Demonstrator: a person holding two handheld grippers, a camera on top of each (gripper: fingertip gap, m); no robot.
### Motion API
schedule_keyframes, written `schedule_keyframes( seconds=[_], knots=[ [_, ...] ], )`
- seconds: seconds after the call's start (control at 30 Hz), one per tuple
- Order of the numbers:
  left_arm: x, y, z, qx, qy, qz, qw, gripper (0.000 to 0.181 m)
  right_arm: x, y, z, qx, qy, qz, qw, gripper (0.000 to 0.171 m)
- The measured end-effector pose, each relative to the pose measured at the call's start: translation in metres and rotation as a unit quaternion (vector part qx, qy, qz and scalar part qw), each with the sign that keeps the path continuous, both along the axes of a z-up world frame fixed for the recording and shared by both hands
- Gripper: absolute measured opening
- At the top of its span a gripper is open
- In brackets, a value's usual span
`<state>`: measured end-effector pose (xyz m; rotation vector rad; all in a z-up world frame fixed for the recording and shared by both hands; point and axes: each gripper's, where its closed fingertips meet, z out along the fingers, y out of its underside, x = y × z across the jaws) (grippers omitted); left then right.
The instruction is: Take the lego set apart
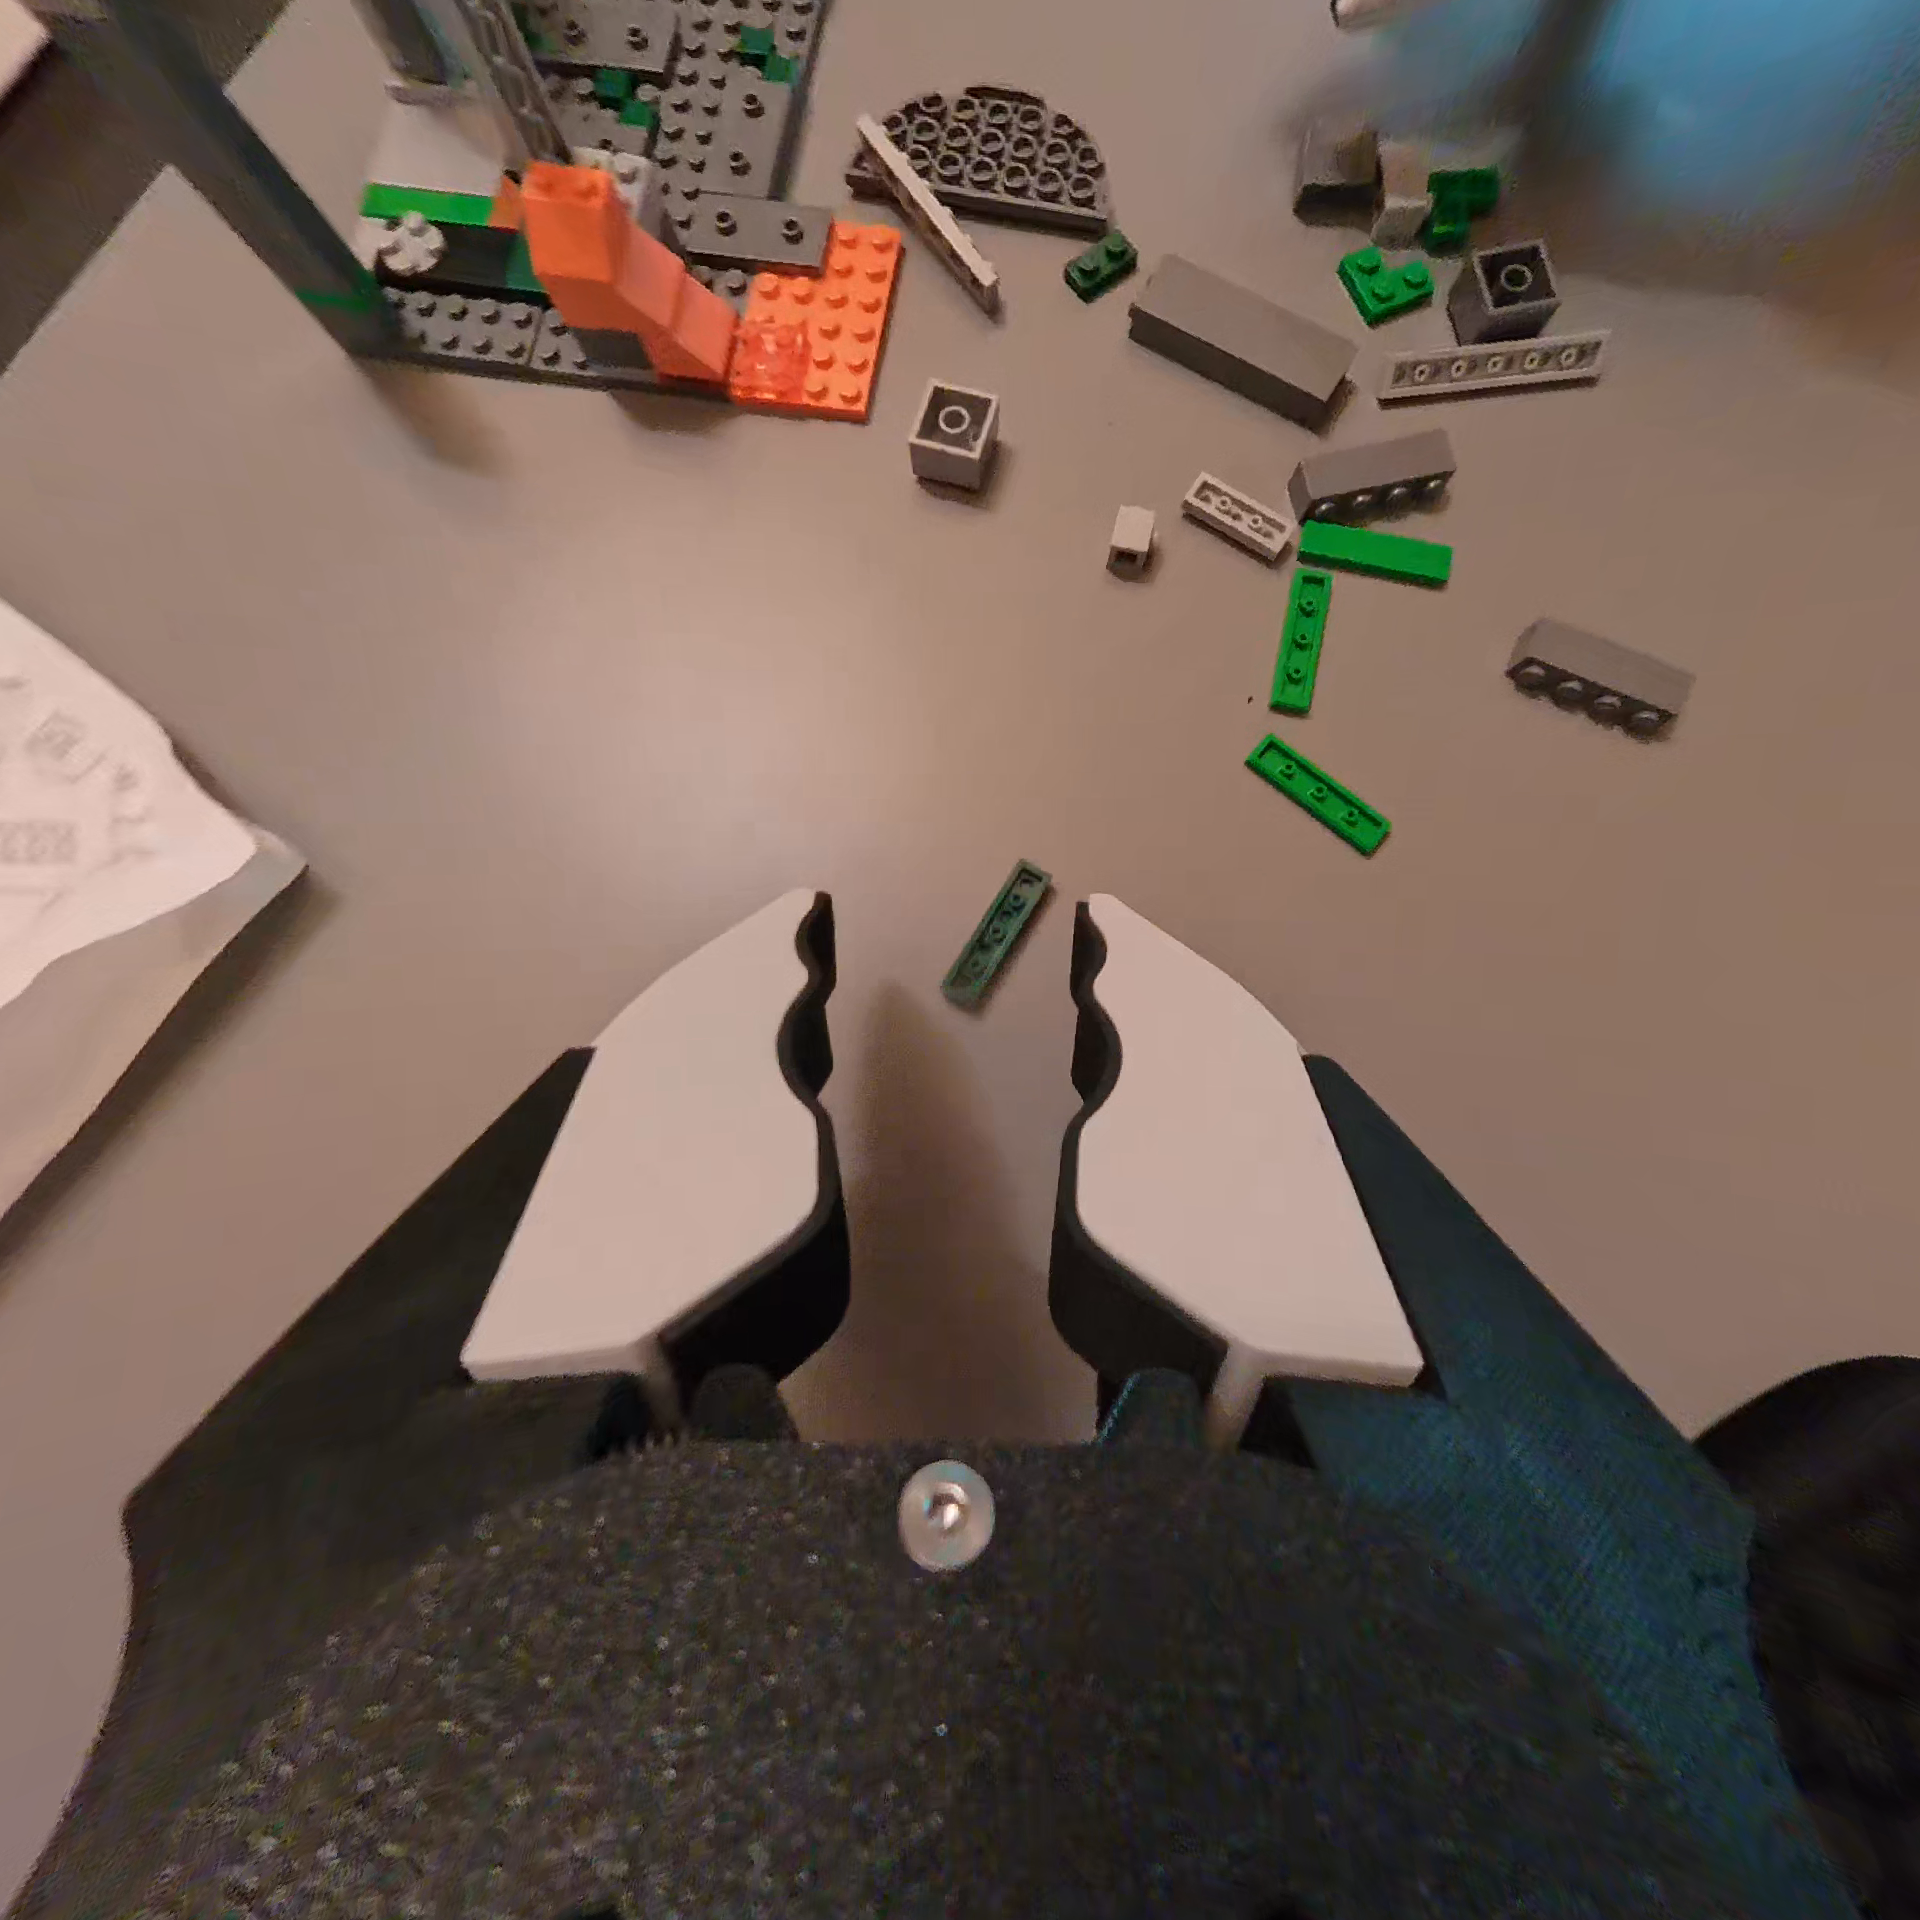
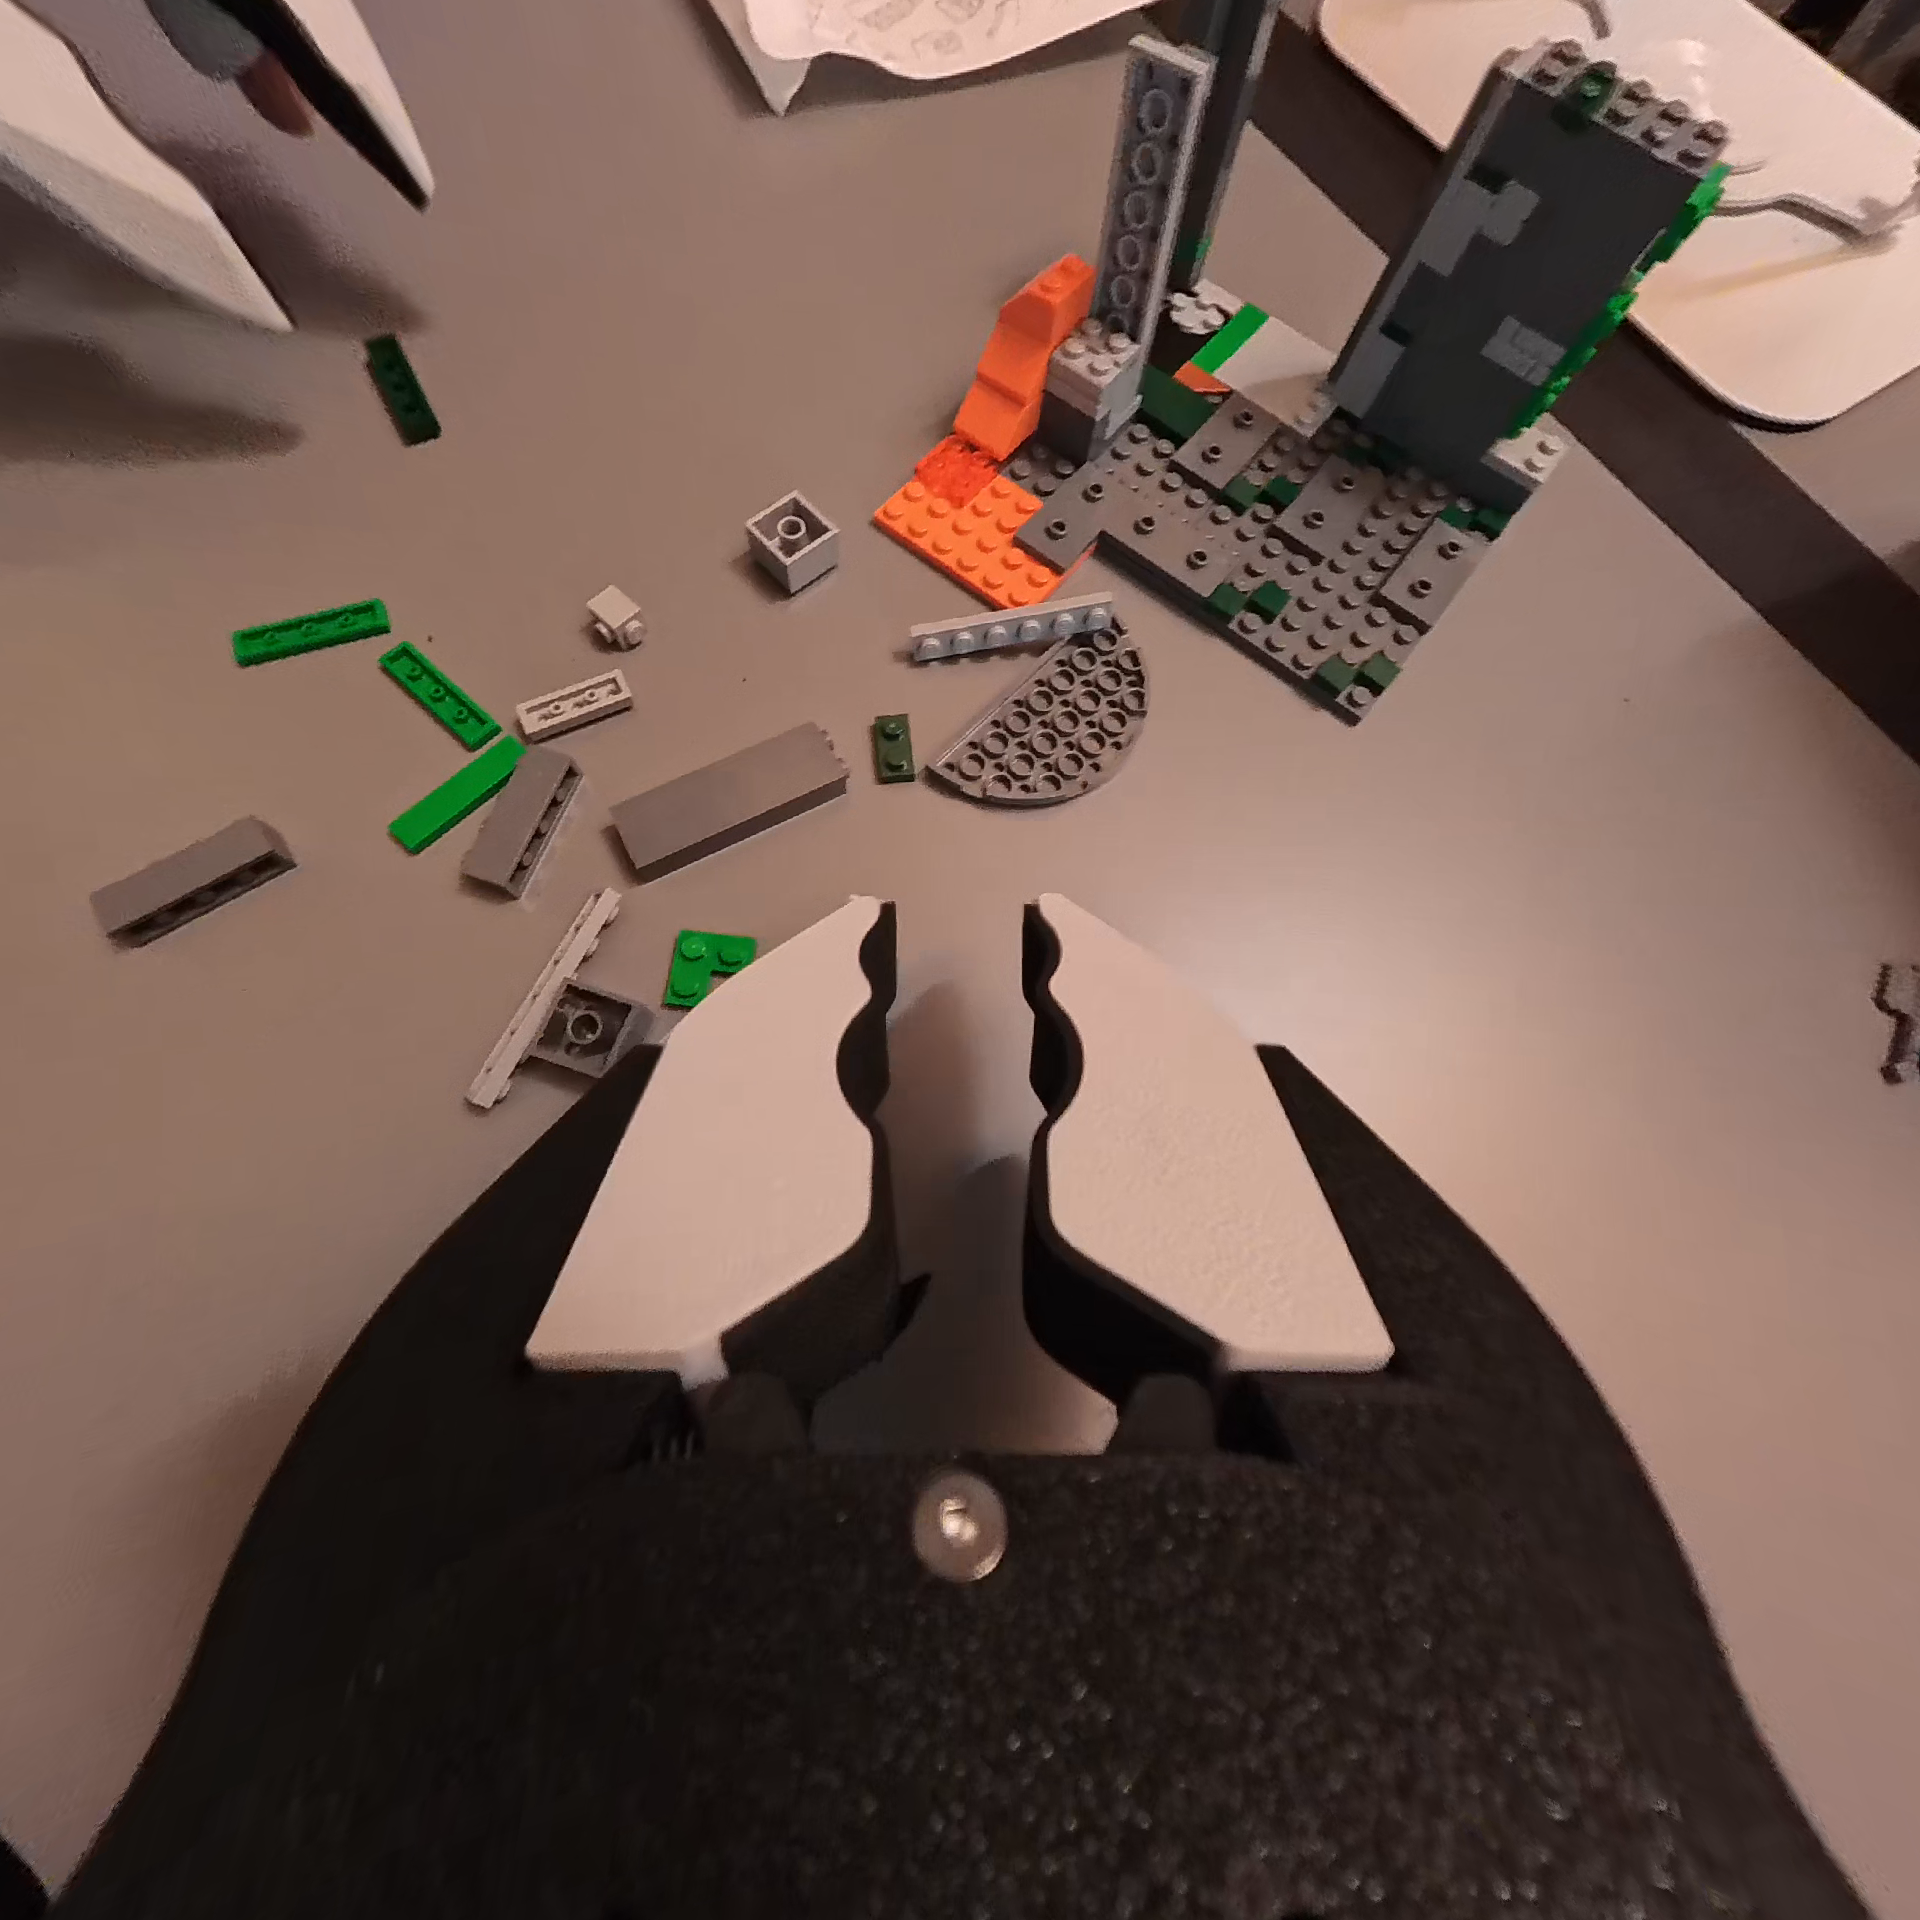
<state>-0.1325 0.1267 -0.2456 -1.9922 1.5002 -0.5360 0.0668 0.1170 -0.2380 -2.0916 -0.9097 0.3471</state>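
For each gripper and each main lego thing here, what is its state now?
left gripper: open, empty
right gripper: open, empty
lego set: partly built, walls upright
dark green plate: loose, flat on table
half-round plate: loose, studs down
orange slope: attached to set

surface: smooth grey-brown matte tabletop (image 2: 1455,935), evenly lit, soft shadows | far left: crumpled white printed paper sheet (image 1: 94,810) lying on it | far right: dark gap at table edge (image 2: 1766,499), white rounded flat pad (image 2: 1683,239) beyond
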Motion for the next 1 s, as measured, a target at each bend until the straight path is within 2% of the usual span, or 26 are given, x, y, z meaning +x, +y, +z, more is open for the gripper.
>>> schedule_keyframes(
  seconds=[0.27, 0.33, 0.6, 0.7, 0.9, 1.0],
  knots=[
    [0.006, -0.004, -0.018, 0.001, 0.040, -0.086, 0.995, 0.043, 0.003, 0.005, -0.004, 0.000, 0.001, -0.014, 1.000, 0.022],
    [0.004, -0.008, -0.019, -0.002, 0.046, -0.105, 0.993, 0.037, 0.002, 0.004, -0.006, -0.002, -0.002, -0.012, 1.000, 0.022],
    [0.005, -0.005, -0.024, -0.045, 0.043, -0.095, 0.994, 0.008, 0.000, 0.003, -0.008, -0.002, -0.009, -0.004, 1.000, 0.022],
    [0.012, -0.006, -0.023, -0.040, 0.046, -0.095, 0.994, 0.008, 0.000, 0.003, -0.007, 0.000, -0.009, -0.007, 1.000, 0.022],
    [0.053, -0.012, 0.003, -0.039, -0.028, -0.097, 0.994, 0.008, 0.003, 0.008, -0.007, 0.003, -0.006, -0.024, 1.000, 0.022],
    [0.067, -0.011, 0.002, -0.033, -0.025, -0.095, 0.995, 0.008, -0.002, 0.017, -0.007, -0.005, 0.006, -0.033, 0.999, 0.026]
  ],
)
